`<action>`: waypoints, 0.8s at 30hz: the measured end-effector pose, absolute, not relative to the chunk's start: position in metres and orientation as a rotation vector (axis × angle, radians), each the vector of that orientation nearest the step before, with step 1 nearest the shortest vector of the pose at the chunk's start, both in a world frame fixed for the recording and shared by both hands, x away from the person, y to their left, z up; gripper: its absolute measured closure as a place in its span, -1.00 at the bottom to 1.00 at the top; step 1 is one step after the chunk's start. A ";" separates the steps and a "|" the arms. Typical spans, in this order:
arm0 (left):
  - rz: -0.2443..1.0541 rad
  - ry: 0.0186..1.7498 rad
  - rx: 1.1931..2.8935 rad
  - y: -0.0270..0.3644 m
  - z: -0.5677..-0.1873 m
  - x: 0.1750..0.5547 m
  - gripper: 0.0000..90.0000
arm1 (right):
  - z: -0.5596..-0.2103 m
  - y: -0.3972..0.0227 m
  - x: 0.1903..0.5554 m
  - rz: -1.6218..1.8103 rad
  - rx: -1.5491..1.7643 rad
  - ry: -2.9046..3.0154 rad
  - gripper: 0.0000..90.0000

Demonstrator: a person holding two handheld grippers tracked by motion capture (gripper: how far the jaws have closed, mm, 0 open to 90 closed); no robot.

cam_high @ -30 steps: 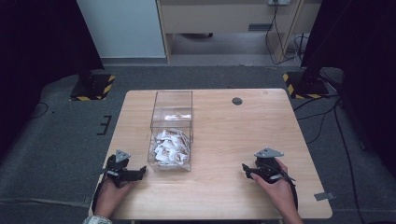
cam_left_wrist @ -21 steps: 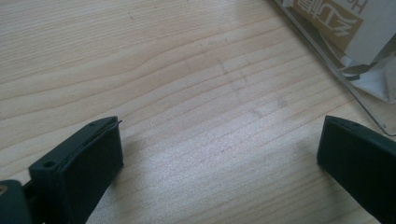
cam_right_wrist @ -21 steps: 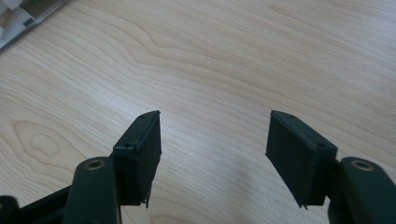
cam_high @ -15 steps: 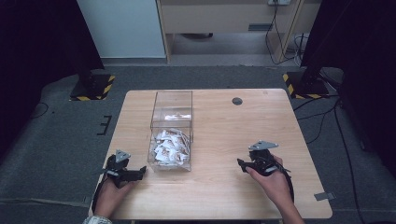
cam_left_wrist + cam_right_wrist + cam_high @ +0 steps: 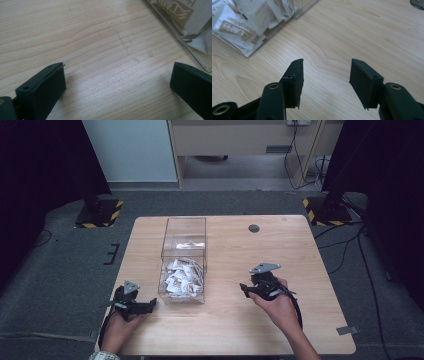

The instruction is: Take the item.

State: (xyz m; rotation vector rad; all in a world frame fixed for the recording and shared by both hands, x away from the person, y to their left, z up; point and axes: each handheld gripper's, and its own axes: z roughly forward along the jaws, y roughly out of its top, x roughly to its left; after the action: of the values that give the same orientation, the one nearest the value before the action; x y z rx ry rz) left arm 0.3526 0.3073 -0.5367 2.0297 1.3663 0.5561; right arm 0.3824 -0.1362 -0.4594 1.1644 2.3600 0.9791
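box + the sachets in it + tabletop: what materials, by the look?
Box: clear rigid plastic, probably acrylic; see-through glossy walls, sharp edges. Sachets: white printed paper or foil laminate; creased, slight sheen. Tabletop: light wood or wood-look laminate; matte, visible grain.

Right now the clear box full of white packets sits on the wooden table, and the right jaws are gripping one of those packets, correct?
Not quite. The right gripper holds nothing: the right gripper view shows bare table between its jaws. The packets all lie inside the clear box.
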 end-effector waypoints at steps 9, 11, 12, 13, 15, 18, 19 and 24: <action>0.556 1.366 2.030 0.307 -0.537 0.353 -1.00 | -0.447 -0.115 0.387 1.016 1.116 2.397 0.16; 0.556 1.366 2.030 0.307 -0.537 0.353 -1.00 | -0.444 -0.110 0.389 1.016 1.102 2.405 0.18; 0.556 1.366 2.030 0.307 -0.537 0.353 -1.00 | -0.443 -0.108 0.389 1.019 1.094 2.408 0.19; 0.556 1.366 2.030 0.307 -0.537 0.353 -1.00 | -0.442 -0.106 0.389 1.026 1.093 2.409 0.22; 0.556 1.366 2.030 0.307 -0.537 0.353 -1.00 | -0.438 -0.100 0.390 1.043 1.076 2.418 0.25; 0.556 1.366 2.030 0.307 -0.537 0.353 -1.00 | -0.433 -0.089 0.391 1.068 1.051 2.438 0.28; 0.556 1.366 2.030 0.307 -0.537 0.353 -1.00 | -0.431 -0.087 0.391 1.082 1.053 2.441 0.29; 0.556 1.366 2.030 0.307 -0.537 0.353 -1.00 | -0.422 -0.074 0.391 1.087 1.009 2.455 0.36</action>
State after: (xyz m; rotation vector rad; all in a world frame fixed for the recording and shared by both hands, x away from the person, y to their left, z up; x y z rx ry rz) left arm 0.3526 0.3073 -0.5367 2.0299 1.3663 0.5558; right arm 0.3906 -0.0736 -0.4221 1.0093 2.4554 1.0867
